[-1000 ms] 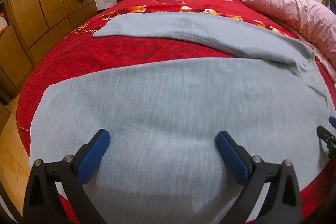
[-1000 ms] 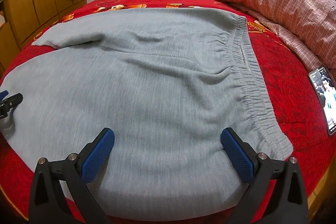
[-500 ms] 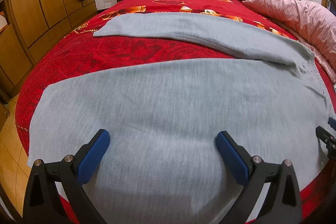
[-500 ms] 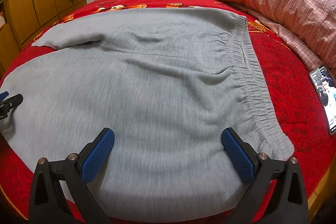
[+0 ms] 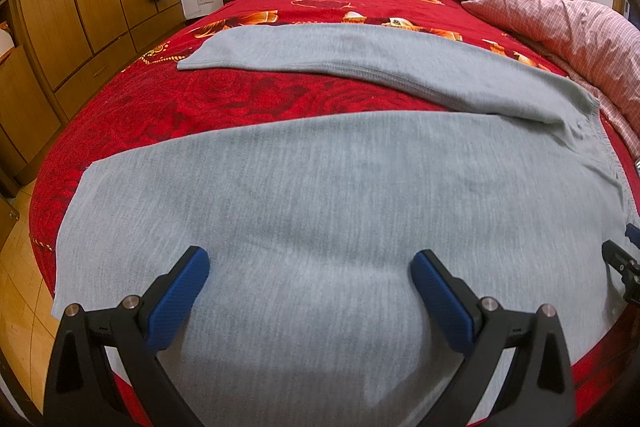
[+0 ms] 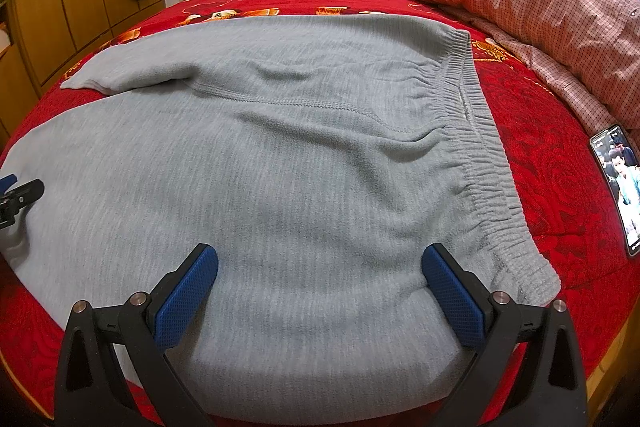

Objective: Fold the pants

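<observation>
The grey fleece pants [image 5: 320,195] lie spread flat on the red rose-patterned bedspread [image 5: 224,103], legs splayed apart towards the left, the near leg along the bed's front edge and the far leg [image 5: 320,55] angled away across the bed. The left gripper [image 5: 310,267] hovers over the near leg, jaws wide open and holding nothing. If it closes here, mid-panel, it will likely pinch only the top layer, and the leg would bag and twist rather than fold cleanly. The near hem also hangs close to the mattress edge; a careless drag could pull cloth off the bed.

Further right, the right gripper [image 6: 320,269] hangs over the hip area beside the gathered elastic waistband [image 6: 480,155], jaws likewise spread and empty. Uneven lifting between the two would skew the seam line. A lit smartphone [image 6: 618,187] lies on the bedspread beyond the waistband; swung fabric could sweep it.
</observation>
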The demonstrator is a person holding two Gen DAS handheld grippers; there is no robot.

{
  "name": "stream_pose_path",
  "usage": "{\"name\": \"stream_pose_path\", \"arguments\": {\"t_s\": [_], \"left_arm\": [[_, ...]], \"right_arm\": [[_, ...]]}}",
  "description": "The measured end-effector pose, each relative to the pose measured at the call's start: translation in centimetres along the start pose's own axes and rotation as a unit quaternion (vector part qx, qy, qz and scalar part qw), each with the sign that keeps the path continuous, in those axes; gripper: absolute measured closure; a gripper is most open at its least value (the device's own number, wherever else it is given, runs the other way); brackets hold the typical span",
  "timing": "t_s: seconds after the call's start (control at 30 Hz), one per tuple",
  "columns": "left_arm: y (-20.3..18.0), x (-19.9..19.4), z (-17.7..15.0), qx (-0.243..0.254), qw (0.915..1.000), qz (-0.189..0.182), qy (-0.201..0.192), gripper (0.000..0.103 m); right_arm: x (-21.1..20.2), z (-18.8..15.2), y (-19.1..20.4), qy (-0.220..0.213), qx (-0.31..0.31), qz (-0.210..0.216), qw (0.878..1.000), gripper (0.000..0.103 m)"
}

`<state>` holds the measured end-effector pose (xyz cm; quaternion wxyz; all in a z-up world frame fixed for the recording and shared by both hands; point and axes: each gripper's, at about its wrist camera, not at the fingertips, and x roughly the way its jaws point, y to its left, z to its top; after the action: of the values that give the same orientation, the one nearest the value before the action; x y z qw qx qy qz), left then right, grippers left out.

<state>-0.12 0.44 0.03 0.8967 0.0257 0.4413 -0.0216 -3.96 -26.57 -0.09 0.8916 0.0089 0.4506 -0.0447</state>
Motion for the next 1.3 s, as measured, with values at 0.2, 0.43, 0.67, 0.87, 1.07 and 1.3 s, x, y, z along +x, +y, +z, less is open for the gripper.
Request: {"name": "stream_pose_path", "arguments": {"t_s": [0.2,0.43,0.67,0.87,1.07,1.3], "left_arm": [[-0.01,0.00,0.01,0.000,1.0000,0.000,0.000,0.000],[-0.02,0.01,0.02,0.000,1.0000,0.000,0.000,0.000],[0.01,0.03,0.05,0.000,1.0000,0.000,0.000,0.000],[-0.04,0.01,0.03,0.000,1.0000,0.000,0.001,0.000],[-0.06,0.02,-0.02,0.001,1.0000,0.001,0.001,0.000],[-0.21,0.38,-0.07,0.006,1.0000,0.005,0.006,0.000]], "right_arm": [[0.00,0.00,-0.01,0.000,0.000,0.000,1.000,0.000],[-0.02,0.00,0.02,0.000,0.000,0.000,1.000,0.000],[-0.01,-0.01,-0.01,0.000,0.000,0.000,1.000,0.000],[-0.01,-0.01,0.00,0.000,0.000,0.000,1.000,0.000],[0.02,0.02,-0.01,0.002,0.000,-0.001,1.000,0.000],[0.24,0.19,-0.11,0.009,0.000,-0.003,1.000,0.000]]}}
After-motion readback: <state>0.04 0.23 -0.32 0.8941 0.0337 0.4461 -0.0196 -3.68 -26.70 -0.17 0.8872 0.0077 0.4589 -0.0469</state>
